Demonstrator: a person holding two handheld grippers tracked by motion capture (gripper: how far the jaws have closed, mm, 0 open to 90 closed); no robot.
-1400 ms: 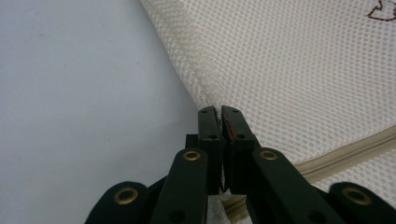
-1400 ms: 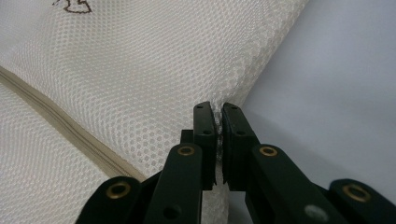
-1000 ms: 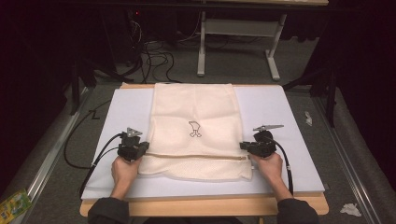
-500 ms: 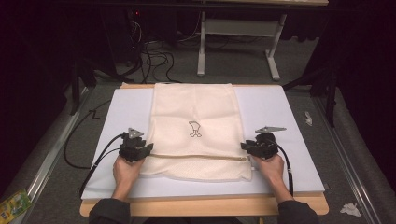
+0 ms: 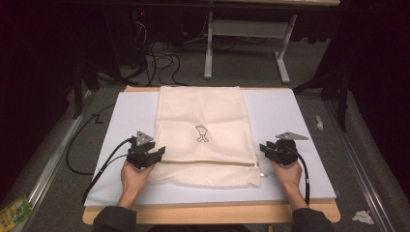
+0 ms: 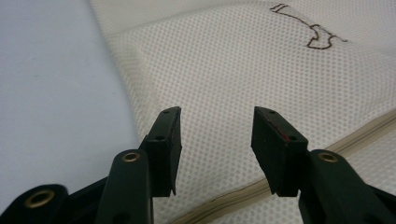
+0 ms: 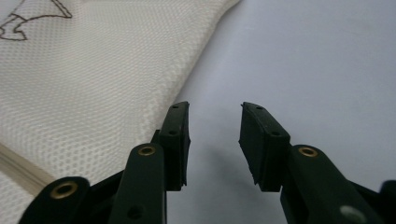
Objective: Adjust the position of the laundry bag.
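The cream mesh laundry bag (image 5: 203, 137) lies flat and lengthwise on the white board (image 5: 300, 121) that covers the bench (image 5: 212, 212), its zipper (image 5: 208, 163) running across near the person's edge and a small dark embroidered mark (image 5: 201, 134) at its middle. It sits squared and smoothed out — a layout that suits handling from both sides at once, which is probably why a gripper stands at each end of the zipper line.

The left gripper (image 5: 155, 153) hovers over the bag's left edge; in its own view the jaws stand spread with only mesh beneath them, nothing pinched, the zipper tape passing just below the pads (image 6: 273, 140). They have just been opening, so the cloth seems to have been let go rather than missed.

The right gripper (image 5: 265, 149) sits just off the bag's right edge over bare board, jaws likewise spread after just opening and easing slightly closer (nothing between them), with the mesh edge to the left in its view. The zipper pull (image 5: 259, 165) lies near it.

Both hands rest low by the near edge — a release pose, I judge, with the bag left settled where it lies.
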